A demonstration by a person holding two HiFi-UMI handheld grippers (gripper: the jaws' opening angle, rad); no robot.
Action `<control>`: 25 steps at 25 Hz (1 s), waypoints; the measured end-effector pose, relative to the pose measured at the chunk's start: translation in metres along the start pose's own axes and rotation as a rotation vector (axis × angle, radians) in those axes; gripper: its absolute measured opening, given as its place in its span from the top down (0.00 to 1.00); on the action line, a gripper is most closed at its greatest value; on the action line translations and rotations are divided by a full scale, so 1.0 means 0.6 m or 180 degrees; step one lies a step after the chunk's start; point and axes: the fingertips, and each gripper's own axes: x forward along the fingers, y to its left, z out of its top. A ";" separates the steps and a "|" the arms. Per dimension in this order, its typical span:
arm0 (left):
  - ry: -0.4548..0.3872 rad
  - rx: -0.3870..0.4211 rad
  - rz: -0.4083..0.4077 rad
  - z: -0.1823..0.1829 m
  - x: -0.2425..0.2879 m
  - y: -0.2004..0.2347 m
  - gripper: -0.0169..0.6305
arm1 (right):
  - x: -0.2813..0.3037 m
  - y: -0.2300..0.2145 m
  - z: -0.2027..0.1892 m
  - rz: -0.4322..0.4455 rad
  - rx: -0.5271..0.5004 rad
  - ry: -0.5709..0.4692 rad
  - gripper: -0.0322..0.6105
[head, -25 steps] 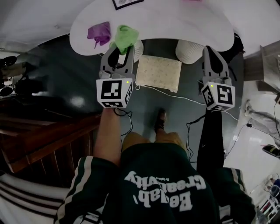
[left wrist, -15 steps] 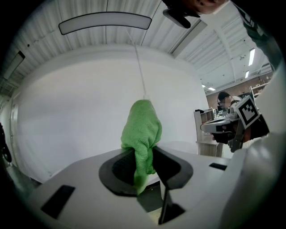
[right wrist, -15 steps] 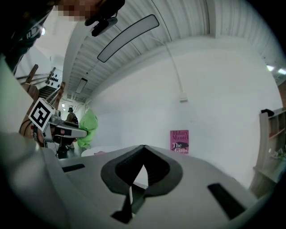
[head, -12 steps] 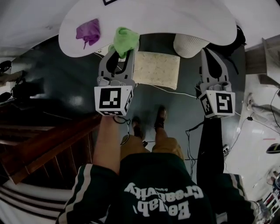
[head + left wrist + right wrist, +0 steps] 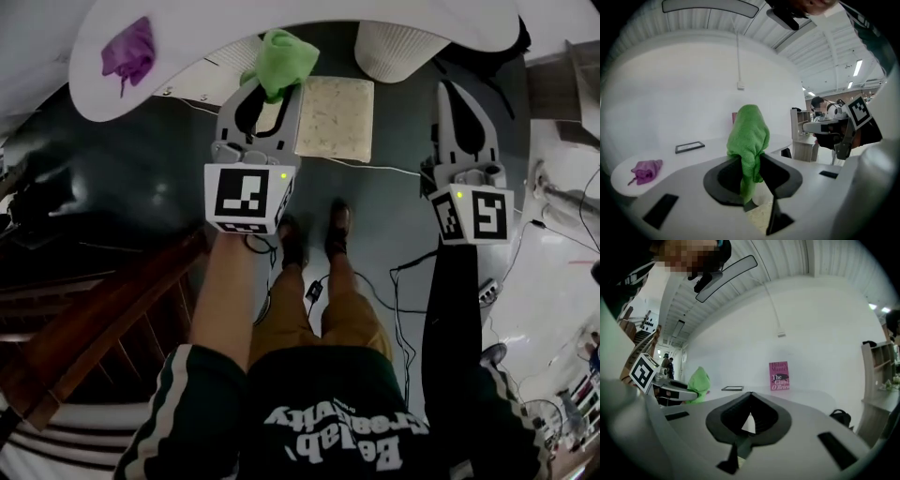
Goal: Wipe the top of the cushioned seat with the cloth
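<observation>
Closest in: your shoes (image 5: 312,239) on the dark floor, with black cables (image 5: 401,281) looping just right of them. A white cord (image 5: 384,170) runs past the near edge of the seat. Mind your footing there.

Left gripper (image 5: 274,94): jaws pinched on the green cloth (image 5: 286,58). The hold is low on the bundle. Most of it stands bunched above the tips and a short tail hangs below. It is light, soft, limp stuff. It should mould to the seat, but I judge it could drag out of the pinch if you scrub with the loose end. Press with the part nearest the jaws.

Right gripper (image 5: 448,98): jaws pressed together, nothing between them, well right of the seat.

Cushioned seat (image 5: 336,117): low on the floor, with a bare, cream speckled top, just right of your left gripper in the head view. The padding should give under pressure. The seat may shift on the smooth floor, so the free gripper could steady an edge. The cloth sits by the far left corner and looks held above the top. Contact can't be confirmed.

Beyond: a white ribbed cylinder (image 5: 398,45) stands close behind the seat, under the overhang of the white table (image 5: 206,28). That crowds the far side. On the table are a purple cloth (image 5: 128,52), a small dark frame (image 5: 689,147) and a pink book (image 5: 778,375) upright by the wall. A black bag (image 5: 840,417) sits off to the right.
</observation>
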 end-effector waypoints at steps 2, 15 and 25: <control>0.0071 0.0042 -0.0063 -0.034 0.022 -0.022 0.80 | -0.004 -0.010 -0.030 -0.0021 0.0004 0.0034 0.94; 0.0522 -0.0219 -0.0520 -0.192 0.155 -0.124 0.80 | -0.006 -0.051 -0.116 -0.0205 -0.0069 0.0083 0.94; 0.1289 -0.0485 -0.0569 -0.379 0.241 -0.173 0.80 | -0.037 -0.071 -0.177 -0.0294 -0.0168 0.0342 0.94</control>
